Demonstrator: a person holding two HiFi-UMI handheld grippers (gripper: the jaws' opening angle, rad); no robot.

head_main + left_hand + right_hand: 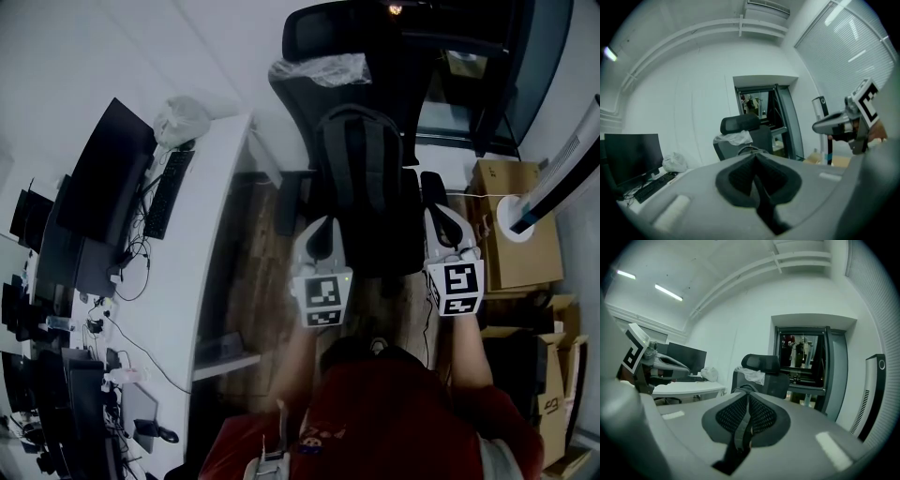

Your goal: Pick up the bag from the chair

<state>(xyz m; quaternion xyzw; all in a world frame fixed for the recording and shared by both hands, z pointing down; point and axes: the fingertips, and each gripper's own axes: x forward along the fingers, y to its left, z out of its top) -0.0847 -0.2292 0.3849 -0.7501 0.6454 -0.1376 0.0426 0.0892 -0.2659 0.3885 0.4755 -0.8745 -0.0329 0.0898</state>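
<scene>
The bag [361,178] stood upright on the chair [394,37], just ahead of both claws and between them. The left claw [322,232] and right claw [446,223] were closed, empty. The bag looked soft and probably fairly heavy, best gripped at its top.

Head view steeply overhead, gripper views level, forward, all sharing chair [328,33]

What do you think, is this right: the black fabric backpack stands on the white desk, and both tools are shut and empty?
One thing is wrong. The black fabric backpack stands not on the white desk but on the seat of the black office chair, as the head view shows. The left tool and the right tool are indeed shut and empty.
</scene>
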